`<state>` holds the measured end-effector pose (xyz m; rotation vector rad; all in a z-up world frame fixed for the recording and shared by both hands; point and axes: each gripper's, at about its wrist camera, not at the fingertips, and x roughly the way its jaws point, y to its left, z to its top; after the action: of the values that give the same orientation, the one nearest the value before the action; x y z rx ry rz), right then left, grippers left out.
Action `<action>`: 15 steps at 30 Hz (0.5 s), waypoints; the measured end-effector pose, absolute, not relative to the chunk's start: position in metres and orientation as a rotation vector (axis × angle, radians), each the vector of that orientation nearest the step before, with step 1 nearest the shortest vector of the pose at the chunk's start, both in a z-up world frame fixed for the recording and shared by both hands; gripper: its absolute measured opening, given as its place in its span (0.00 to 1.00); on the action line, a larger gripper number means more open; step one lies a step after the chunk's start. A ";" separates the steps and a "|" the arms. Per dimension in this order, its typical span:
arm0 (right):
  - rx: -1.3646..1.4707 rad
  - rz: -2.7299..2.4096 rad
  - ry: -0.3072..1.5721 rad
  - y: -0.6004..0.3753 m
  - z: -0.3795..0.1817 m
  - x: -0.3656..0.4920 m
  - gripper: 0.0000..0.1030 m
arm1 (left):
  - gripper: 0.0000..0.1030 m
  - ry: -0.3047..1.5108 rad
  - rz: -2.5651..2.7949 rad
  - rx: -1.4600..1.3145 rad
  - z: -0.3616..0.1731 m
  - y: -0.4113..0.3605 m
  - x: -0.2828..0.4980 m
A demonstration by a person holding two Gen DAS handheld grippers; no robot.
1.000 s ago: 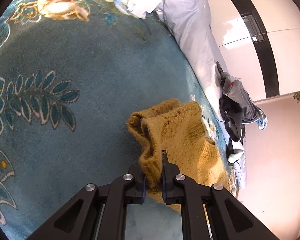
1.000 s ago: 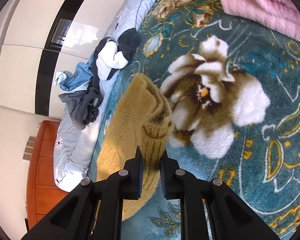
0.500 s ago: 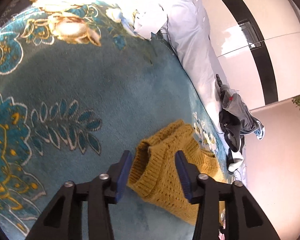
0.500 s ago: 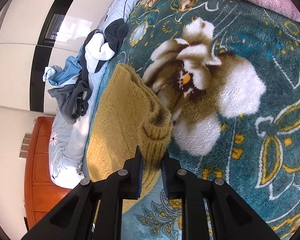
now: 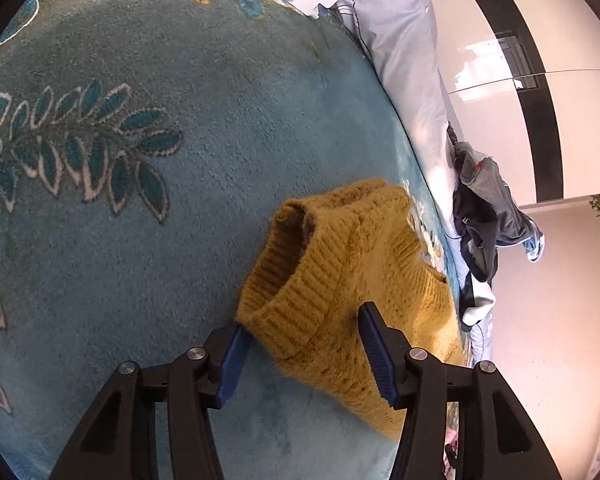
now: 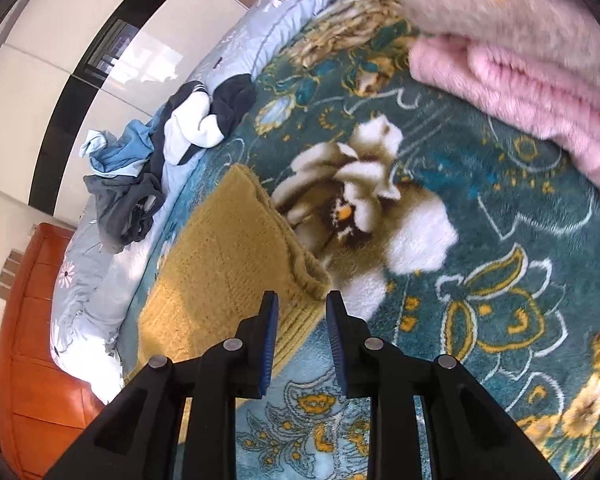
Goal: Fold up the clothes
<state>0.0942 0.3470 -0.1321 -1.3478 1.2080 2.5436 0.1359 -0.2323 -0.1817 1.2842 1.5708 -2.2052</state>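
Observation:
A mustard-yellow knitted sweater (image 5: 352, 276) lies folded on a teal floral blanket (image 5: 140, 200). My left gripper (image 5: 306, 324) is open, its blue pads on either side of the ribbed edge and not pressing it. In the right wrist view the sweater (image 6: 224, 256) lies flat, its ribbed edge just ahead of my right gripper (image 6: 302, 302), which is open with nothing between its pads.
A pile of dark, grey, white and blue clothes (image 6: 160, 160) lies on the pale blue sheet (image 6: 100, 280) beyond the sweater; it also shows in the left wrist view (image 5: 484, 216). Folded pink clothes (image 6: 512, 80) lie at the far right. White wardrobe doors (image 5: 540, 80) stand behind.
Both grippers have let go of the sweater: the left opened first, then the right. The sweater's lifted edges have dropped onto the blanket and both grippers have drawn back slightly.

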 end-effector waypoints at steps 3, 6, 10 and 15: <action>-1.387 2.646 1.117 0.329 -0.121 0.087 0.29 | 0.56 1.579 -2.190 1.259 -0.183 -0.233 0.134; -1.465 2.716 1.073 0.307 -0.122 0.077 0.33 | 0.56 1.613 -2.156 1.221 -0.184 -0.235 0.136; -1.495 2.726 1.060 0.294 -0.126 0.075 0.33 | 0.53 1.614 -2.143 1.193 -0.184 -0.235 0.134; -1.533 2.739 1.042 0.278 -0.131 0.072 0.33 | 0.14 1.554 -2.154 1.165 -0.180 -0.232 0.131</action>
<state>0.0722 0.2782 -0.1311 -1.5330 1.0422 2.7388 0.1310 -0.2323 -0.1795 1.1646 1.5540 -2.1543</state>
